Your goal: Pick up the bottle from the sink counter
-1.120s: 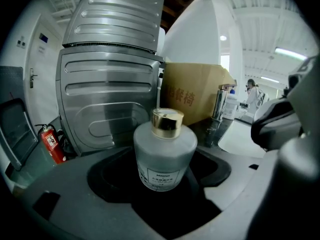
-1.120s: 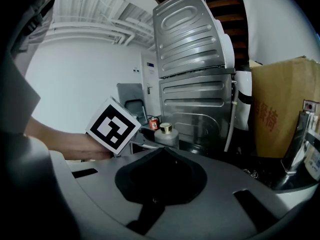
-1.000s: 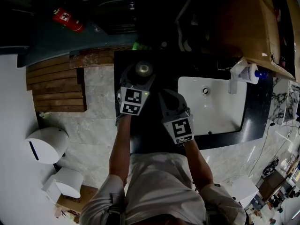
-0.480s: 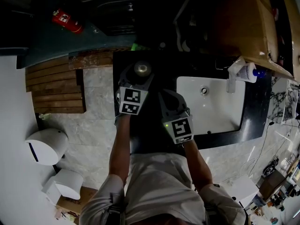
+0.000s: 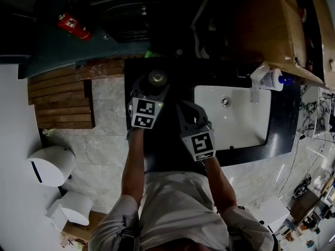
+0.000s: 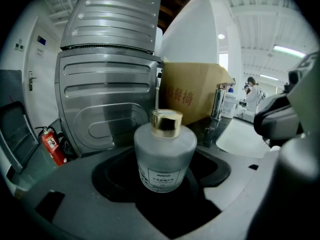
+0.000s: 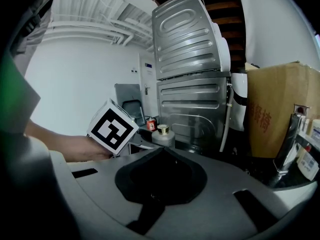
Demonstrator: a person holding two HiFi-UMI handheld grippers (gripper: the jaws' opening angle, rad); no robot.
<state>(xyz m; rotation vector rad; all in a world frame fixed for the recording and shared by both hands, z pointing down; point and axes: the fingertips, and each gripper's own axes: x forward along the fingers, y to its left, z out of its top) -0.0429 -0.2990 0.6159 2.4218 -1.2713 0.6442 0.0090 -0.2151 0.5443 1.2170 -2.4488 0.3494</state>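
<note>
On dark counter (image 5: 157,150): left tool (image 5: 152,88) released, straddling bottle (image 6: 165,154); right tool (image 7: 162,171) clenched; box (image 6: 192,94) behind.

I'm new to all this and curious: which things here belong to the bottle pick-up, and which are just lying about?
In the job: bottle, left gripper, sink counter.
Just lying about: fire extinguisher, cardboard box, faucet.
</note>
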